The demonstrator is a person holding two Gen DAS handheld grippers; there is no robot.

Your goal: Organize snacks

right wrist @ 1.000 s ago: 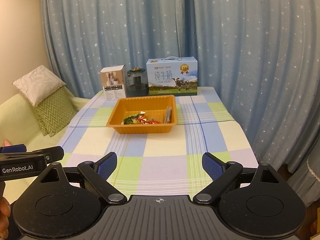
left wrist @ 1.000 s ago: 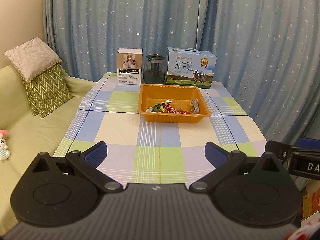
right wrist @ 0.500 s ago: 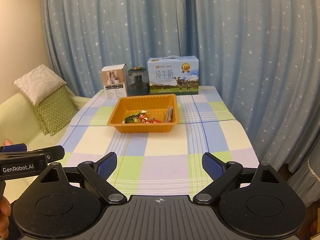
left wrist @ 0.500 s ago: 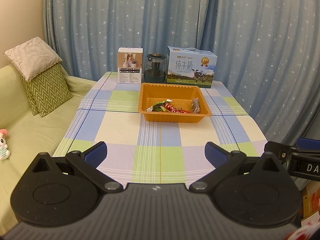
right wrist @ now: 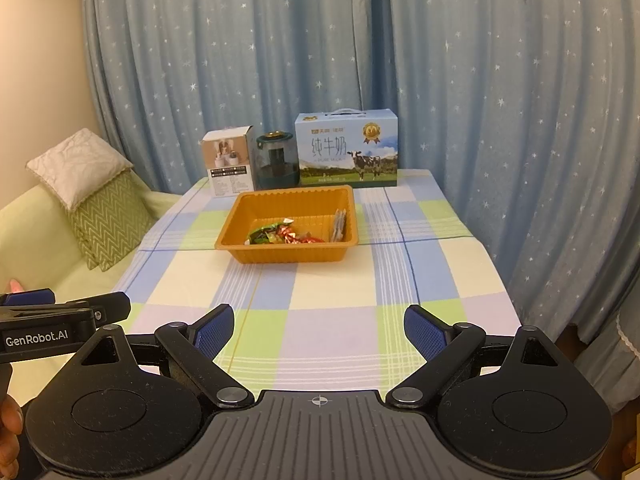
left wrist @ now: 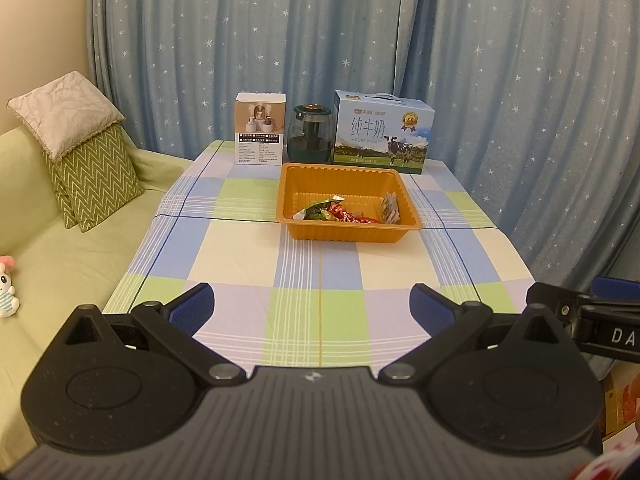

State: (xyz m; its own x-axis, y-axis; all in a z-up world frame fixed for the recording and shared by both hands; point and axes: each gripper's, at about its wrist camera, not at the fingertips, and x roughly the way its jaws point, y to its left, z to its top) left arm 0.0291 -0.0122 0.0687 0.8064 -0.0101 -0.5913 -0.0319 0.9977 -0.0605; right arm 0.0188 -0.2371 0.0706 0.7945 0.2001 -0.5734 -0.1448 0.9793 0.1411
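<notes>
**Both grippers open at near table edge, snacks in orange tray beyond**

Left gripper (left wrist: 312,308) hangs over the near edge of the checked tablecloth (left wrist: 320,268), jaws spread wide, nothing between the blue pads. Right gripper (right wrist: 319,326) same: jaws wide apart, empty, over the near edge just to the right of the left one. Each unit shows at the side of the other's view. A bit of a hand (right wrist: 10,432) visible at the lower left of the right wrist view.

Snacks well apart from both grippers, straight ahead past bare cloth. Orange plastic tray (left wrist: 348,232) sits around mid-table, toward the far half. Inside it: a green wrapper (left wrist: 318,210) at left, red wrappers (left wrist: 352,217) touching it in the middle, a small pale packet (left wrist: 390,210) leaning upright against the right wall. Rest of tray floor bare.

Behind the tray, along the far edge in a row: white product box (left wrist: 260,129) left, dark green glass jar (left wrist: 310,134) middle, blue milk carton case (left wrist: 382,132) right with carry handle. Jar contents unclear.

Blue starred curtain (left wrist: 360,40) behind. Green sofa (left wrist: 52,264) left of table, two cushions (left wrist: 80,144) stacked, small plush toy (left wrist: 7,280) on seat.
</notes>
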